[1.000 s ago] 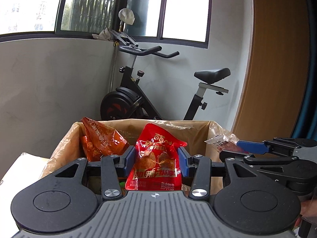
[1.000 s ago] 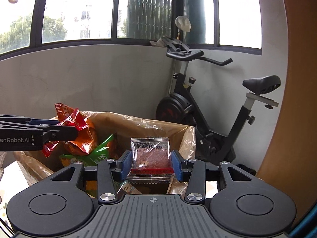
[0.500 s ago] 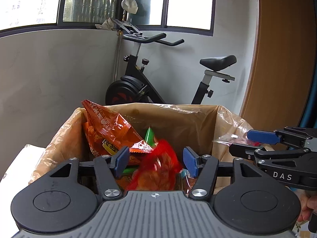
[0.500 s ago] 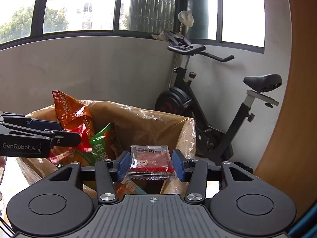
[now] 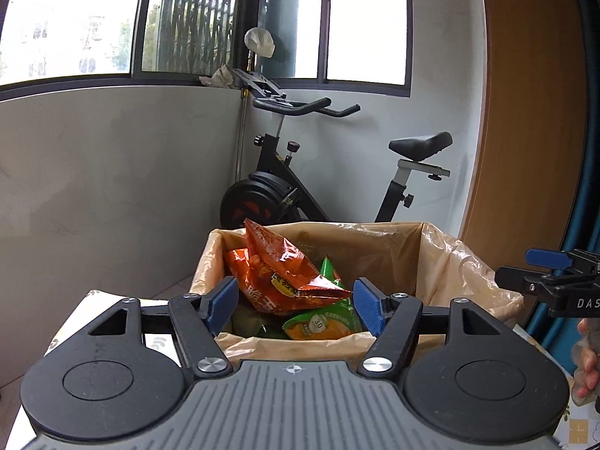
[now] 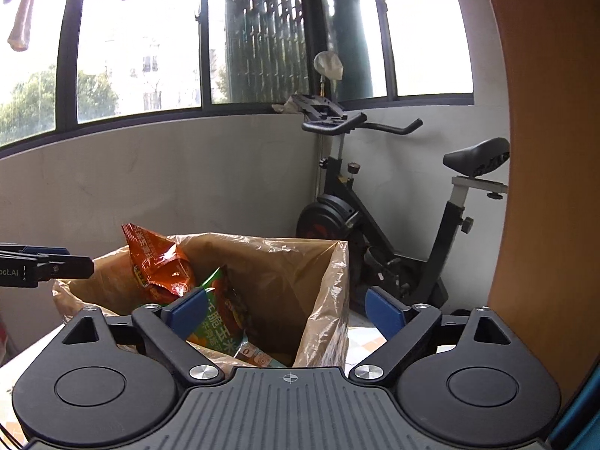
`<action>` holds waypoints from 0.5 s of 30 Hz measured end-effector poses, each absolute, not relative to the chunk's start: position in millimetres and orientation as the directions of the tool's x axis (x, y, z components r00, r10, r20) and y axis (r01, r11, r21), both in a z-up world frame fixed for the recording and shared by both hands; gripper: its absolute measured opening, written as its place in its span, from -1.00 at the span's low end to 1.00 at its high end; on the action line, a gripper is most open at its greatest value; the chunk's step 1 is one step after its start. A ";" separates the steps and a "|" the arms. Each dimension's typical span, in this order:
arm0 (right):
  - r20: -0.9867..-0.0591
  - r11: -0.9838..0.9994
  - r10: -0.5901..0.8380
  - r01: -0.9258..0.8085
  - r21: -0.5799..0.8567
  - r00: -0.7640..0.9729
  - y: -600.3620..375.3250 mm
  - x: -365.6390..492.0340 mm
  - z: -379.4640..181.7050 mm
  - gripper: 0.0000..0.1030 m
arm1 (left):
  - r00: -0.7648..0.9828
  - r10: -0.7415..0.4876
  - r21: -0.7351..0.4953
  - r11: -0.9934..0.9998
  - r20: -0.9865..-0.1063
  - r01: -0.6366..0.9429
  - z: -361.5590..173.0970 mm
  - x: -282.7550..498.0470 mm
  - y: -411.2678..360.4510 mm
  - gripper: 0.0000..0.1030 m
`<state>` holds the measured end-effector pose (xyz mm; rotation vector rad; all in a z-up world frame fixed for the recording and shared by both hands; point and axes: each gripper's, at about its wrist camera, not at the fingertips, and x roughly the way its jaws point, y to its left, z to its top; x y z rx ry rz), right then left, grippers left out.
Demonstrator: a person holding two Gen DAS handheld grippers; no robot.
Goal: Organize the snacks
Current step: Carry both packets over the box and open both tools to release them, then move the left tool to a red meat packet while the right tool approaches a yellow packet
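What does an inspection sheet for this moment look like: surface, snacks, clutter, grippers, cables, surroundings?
Surface: pale table top under the box, mostly hidden.
Job's things: lined cardboard box holding an orange snack bag and a green snack bag, the orange one sticking up above the rim.
Clutter: nothing seen.
Grippers: left gripper and right gripper both opening, nothing between the pads, both short of the box.
Cables: nothing seen.
Surroundings: exercise bike against the grey wall, windows above, wooden panel to the right.
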<state>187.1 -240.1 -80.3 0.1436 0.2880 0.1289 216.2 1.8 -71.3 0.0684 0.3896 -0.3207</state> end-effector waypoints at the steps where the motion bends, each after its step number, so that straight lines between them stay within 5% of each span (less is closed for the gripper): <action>1: -0.258 0.982 0.139 -0.099 0.160 0.956 -242.0 179.9 -81.2 0.91 | 0.876 -0.297 0.001 0.947 -0.381 0.322 -70.9 210.8 6.1 0.37; 6: -0.230 0.987 0.080 -0.045 0.153 0.970 -241.8 151.4 -94.3 0.99 | 0.867 -0.321 -0.068 0.945 -0.381 0.320 -83.2 181.6 29.9 0.37; 15: -0.355 0.992 0.055 -0.010 0.126 0.933 -231.4 127.6 -145.4 0.99 | 0.828 -0.311 -0.092 0.948 -0.466 0.304 -130.8 159.0 35.6 0.36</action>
